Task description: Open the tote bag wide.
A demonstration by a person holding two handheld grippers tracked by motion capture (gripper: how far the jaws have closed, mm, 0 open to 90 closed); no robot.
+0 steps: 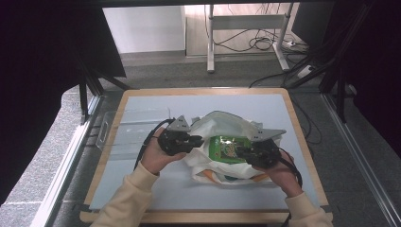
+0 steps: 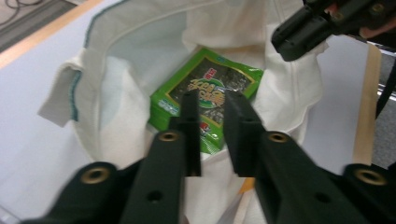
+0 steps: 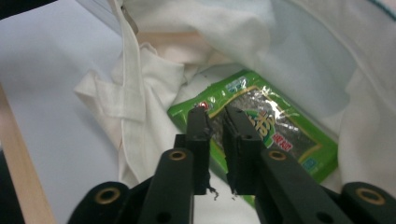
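A green snack packet point(image 1: 229, 149) lies inside the open white cloth bag point(image 1: 222, 124) at the counter's point(image 1: 142, 101) centre. Your left gripper point(image 1: 197, 140), at the bag's 9 o'clock, and right gripper point(image 1: 239, 151), at 4 o'clock, have jaws slightly parted, grasping nothing.

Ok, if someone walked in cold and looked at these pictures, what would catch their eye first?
Probably the bright green snack packet, lying inside the open white cloth bag in the middle of the table. Next, the two black grippers flanking it, left gripper and right gripper, each pointed in at the packet from its own side.
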